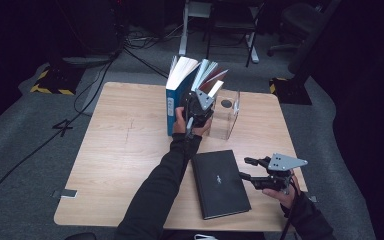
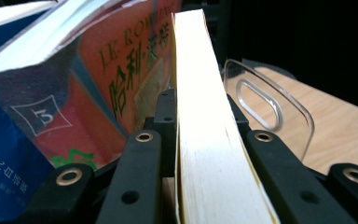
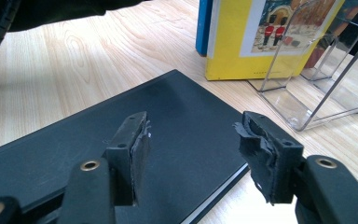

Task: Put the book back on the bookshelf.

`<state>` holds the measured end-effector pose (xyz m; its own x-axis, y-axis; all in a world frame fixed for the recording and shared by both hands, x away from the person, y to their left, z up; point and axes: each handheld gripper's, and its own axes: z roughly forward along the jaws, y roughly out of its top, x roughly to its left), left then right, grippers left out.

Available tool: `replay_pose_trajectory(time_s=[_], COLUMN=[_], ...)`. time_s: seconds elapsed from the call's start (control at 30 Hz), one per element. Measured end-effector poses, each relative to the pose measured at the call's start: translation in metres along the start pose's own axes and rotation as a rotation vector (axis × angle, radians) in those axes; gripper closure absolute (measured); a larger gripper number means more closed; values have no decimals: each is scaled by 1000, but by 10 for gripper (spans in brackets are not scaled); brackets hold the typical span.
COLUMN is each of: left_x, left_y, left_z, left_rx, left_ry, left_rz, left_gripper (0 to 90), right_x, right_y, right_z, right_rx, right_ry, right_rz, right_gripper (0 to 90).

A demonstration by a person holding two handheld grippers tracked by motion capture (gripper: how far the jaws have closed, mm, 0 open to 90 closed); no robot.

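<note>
Yellow book (image 3: 242, 42) cover faces the right gripper view; left gripper (image 2: 205, 140) clamps its pages.

The thin yellow-covered book with cream page edges (image 2: 205, 140) stands upright on its lower edge, clamped between the jaws of the left tool (image 1: 198, 107). It leans against a red-and-orange paperback (image 2: 121, 74) in the row of standing books, just beside a clear acrylic book stand (image 1: 227, 112). Its front cover (image 3: 256, 37) shows toy soldiers.

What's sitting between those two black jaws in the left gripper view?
A pale-paged book, standing edge-on between them, beside an orange book, in the left gripper view.
</note>
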<state>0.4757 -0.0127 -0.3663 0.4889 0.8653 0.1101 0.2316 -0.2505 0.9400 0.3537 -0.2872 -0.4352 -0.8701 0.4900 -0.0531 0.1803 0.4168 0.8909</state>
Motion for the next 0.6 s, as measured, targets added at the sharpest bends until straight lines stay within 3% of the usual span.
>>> replay_pose_trajectory(time_s=[0.23, 0.6], left_x=[-2, -6], left_y=[8, 1], left_z=[7, 19], left_rx=[-43, -83], left_ry=[18, 51], left_rz=[3, -43], left_gripper=[750, 748], right_x=[0, 0], right_y=[0, 0], right_z=[0, -1], right_rx=[1, -10], right_ry=[2, 8], right_rz=[-1, -3], right_gripper=[436, 438])
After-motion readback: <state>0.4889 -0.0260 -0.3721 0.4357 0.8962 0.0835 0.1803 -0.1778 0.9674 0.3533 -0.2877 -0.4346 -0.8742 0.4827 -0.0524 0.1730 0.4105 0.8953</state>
